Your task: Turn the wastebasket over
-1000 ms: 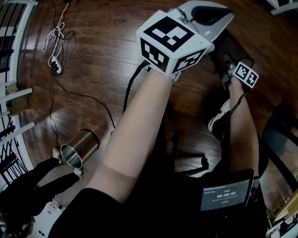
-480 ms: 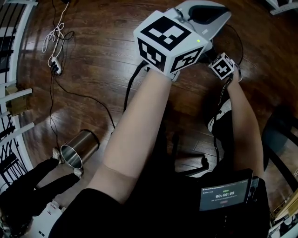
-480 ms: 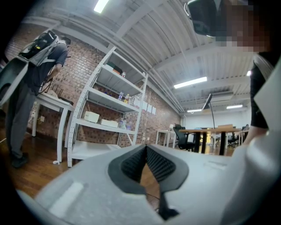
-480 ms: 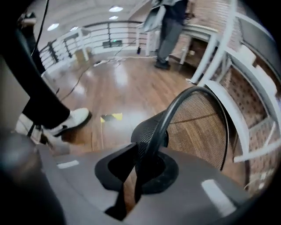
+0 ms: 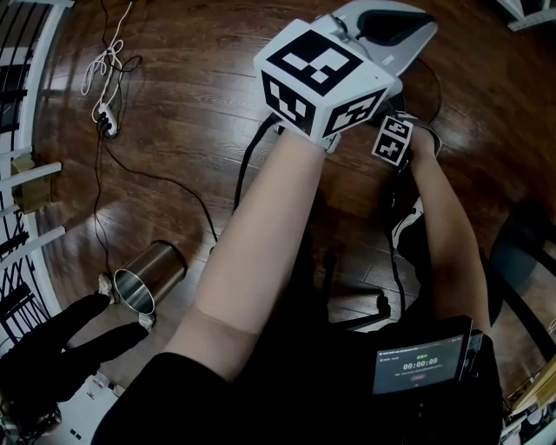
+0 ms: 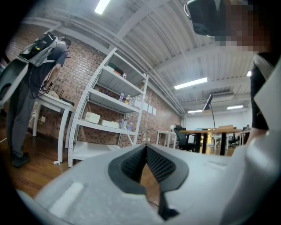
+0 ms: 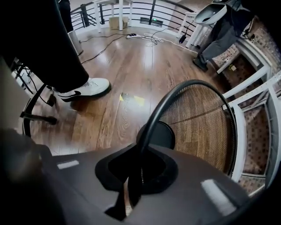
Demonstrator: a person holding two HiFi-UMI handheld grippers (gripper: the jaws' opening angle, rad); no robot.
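Note:
The wastebasket (image 7: 206, 127) is black wire mesh with a solid round bottom. In the right gripper view I look into its open mouth, over the wooden floor. My right gripper (image 7: 139, 160) is shut on its black rim (image 7: 158, 110), which runs up from between the jaws. In the head view only the right gripper's marker cube (image 5: 393, 139) shows, just right of the left one, and the basket is mostly hidden. My left gripper (image 5: 395, 26) is held high and level, and its pads (image 6: 146, 148) meet at the tips with nothing between them.
A shiny steel can (image 5: 148, 276) lies on its side at lower left, beside another person's dark sleeve. Cables and a power strip (image 5: 104, 122) trail across the floor. White railings (image 7: 259, 88) stand next to the basket. A white shoe (image 7: 85, 89) and a chair base (image 7: 35, 116) are close by.
My right gripper has swung left toward the left gripper and rolled, its marker cube now beside the left cube. The left gripper has stayed put.

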